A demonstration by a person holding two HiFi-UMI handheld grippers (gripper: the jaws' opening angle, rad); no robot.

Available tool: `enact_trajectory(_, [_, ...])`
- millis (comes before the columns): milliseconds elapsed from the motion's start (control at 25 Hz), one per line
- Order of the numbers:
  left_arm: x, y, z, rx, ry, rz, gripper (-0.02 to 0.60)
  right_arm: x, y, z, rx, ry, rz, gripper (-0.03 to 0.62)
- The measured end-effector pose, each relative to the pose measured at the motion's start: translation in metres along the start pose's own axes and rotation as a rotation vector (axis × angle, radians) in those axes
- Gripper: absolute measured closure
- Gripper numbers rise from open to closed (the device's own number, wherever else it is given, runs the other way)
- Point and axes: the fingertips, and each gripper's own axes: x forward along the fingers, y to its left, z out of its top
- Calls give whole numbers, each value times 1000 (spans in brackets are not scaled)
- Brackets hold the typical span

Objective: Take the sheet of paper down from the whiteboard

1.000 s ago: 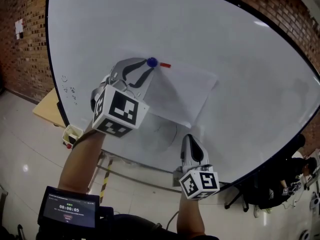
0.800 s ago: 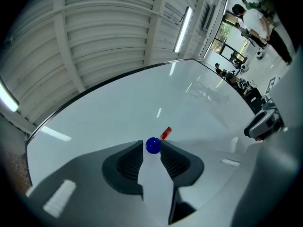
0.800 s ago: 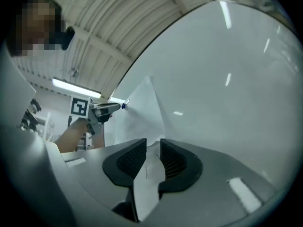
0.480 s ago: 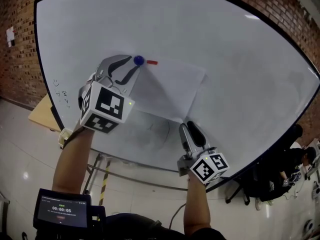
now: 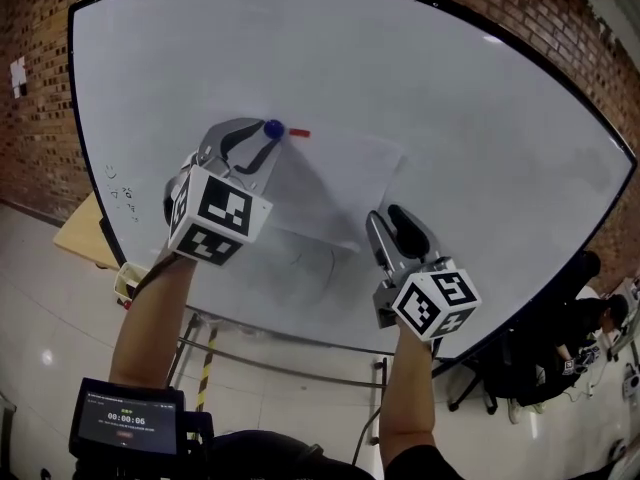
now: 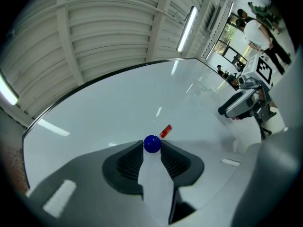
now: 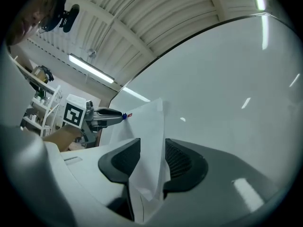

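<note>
The left tool (image 5: 266, 136) has its jaws set apart, and the blue magnet (image 6: 152, 144) sits right between their tips. The magnet is at the top corner of the sheet of paper (image 5: 335, 183), which is on the whiteboard (image 5: 470, 118). A small red strip (image 6: 165, 131) lies just beyond those tips. The right tool (image 7: 152, 148) is opening its jaws wide. The sheet's lower corner curls off the board and stands loose between them, not pinched.
</note>
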Motion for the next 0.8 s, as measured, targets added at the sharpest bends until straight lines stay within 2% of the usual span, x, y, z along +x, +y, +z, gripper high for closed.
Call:
enact_trajectory(360, [-1, 3, 0, -20, 12, -6, 456, 2, 3, -12, 19, 57, 11, 411])
enact_trajectory(640, [6, -1, 3, -52, 9, -33, 453, 5, -5, -16, 31, 75, -5, 410])
enact_trajectory(800, [5, 1, 0, -55, 15, -22, 453, 7, -2, -17, 29, 73, -4, 411])
